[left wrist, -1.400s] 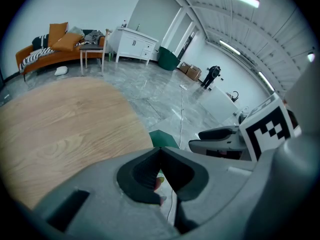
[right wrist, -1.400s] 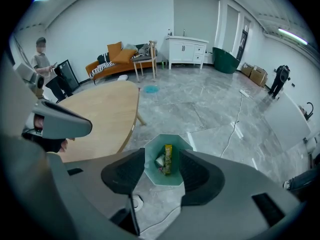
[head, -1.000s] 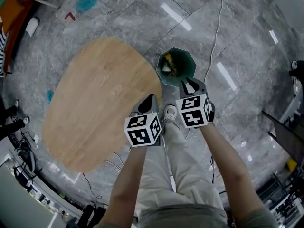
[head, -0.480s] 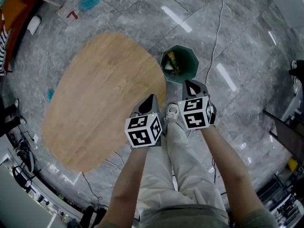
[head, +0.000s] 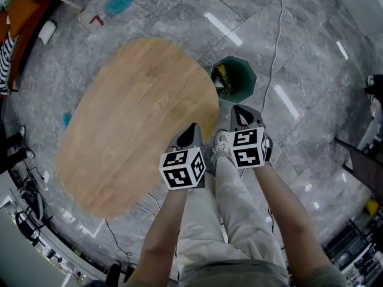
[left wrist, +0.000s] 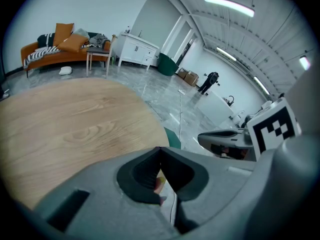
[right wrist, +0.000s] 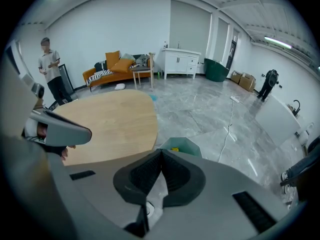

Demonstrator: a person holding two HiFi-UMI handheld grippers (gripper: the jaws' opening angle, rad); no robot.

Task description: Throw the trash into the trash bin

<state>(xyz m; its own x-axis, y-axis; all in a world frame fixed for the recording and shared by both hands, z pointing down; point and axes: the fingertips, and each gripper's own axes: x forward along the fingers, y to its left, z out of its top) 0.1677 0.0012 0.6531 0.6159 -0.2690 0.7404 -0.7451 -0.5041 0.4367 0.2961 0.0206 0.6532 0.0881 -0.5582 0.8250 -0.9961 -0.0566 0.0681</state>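
Note:
A dark green trash bin (head: 245, 84) stands on the grey floor just past the right end of the oval wooden table (head: 137, 118), with yellow and white trash (head: 222, 76) inside it. My right gripper (head: 239, 110) hovers just short of the bin, shut and empty. In the right gripper view its jaws (right wrist: 161, 150) meet, with the bin (right wrist: 181, 145) right beyond them. My left gripper (head: 191, 128) is over the table's near edge, also shut with nothing held. In the left gripper view (left wrist: 160, 149) only a green edge of the bin (left wrist: 174, 139) shows.
A white cable (head: 275, 34) runs across the floor past the bin. My legs and a white shoe (head: 220, 142) are below the grippers. A person (right wrist: 50, 69) stands beyond the table, with an orange sofa (right wrist: 115, 66) and a white cabinet (right wrist: 180, 64) behind.
The right gripper's jaws have closed. Both grippers have drawn back a little from the bin, and the bin and table sit further up and right in the head view.

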